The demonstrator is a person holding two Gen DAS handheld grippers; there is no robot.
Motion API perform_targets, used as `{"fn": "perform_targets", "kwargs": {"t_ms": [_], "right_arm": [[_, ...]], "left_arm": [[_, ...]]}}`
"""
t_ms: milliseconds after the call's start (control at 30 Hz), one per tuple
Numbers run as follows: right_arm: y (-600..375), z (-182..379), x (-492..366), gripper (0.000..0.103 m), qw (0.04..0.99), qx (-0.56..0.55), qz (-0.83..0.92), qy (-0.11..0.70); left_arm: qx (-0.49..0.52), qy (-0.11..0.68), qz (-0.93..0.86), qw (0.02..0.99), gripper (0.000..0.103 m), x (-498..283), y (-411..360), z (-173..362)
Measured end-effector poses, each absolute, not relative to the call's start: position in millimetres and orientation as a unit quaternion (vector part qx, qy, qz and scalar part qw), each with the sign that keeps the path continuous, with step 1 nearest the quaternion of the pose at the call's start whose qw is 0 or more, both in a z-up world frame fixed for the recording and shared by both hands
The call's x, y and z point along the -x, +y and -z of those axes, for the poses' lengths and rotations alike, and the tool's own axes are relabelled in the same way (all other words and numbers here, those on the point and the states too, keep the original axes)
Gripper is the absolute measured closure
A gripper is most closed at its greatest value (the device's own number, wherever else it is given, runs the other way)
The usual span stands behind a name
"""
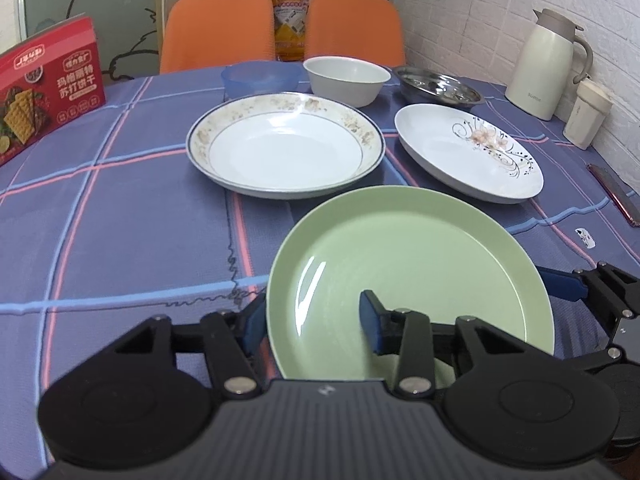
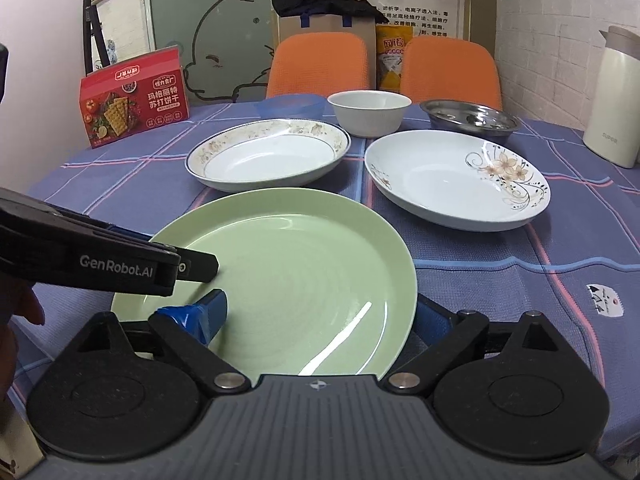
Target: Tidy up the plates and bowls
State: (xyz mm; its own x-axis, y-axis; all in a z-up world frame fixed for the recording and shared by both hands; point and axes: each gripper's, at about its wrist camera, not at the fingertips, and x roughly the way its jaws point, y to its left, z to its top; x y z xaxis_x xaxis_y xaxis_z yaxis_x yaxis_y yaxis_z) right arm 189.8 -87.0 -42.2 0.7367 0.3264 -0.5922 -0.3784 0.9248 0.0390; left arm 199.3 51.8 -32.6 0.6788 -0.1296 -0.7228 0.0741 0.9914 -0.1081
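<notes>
Nothing stacked yet: all dishes lie singly on the counter. Green plate nearest, with both grippers at it: left gripper and right gripper each have fingers spread astride its rim, not pinching. Rimmed plate far left, flowered plate far right. Behind them: steel bowl, white bowl, blue bowl. All stacking remains.

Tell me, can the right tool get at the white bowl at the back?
Probably not yet: the right tool straddles the green plate, and the flower plate lies before the white bowl.
</notes>
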Motion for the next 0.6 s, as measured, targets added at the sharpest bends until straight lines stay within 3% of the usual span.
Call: {"fn": "perform_targets", "kwargs": {"t_ms": [267,600], "right_arm": [[-25.7,36.0,-181.3,0.017,0.919,0.049,-0.26,0.292],[20.9,49.9,-204.6,0.016,0.91,0.068,-0.267,0.311]], "left_arm": [[0.03,0.378,-0.024,0.925,0.066,-162.8,109.1,14.3],[0.066,0.388,-0.044,0.918,0.065,-185.6,153.7,37.4]]}}
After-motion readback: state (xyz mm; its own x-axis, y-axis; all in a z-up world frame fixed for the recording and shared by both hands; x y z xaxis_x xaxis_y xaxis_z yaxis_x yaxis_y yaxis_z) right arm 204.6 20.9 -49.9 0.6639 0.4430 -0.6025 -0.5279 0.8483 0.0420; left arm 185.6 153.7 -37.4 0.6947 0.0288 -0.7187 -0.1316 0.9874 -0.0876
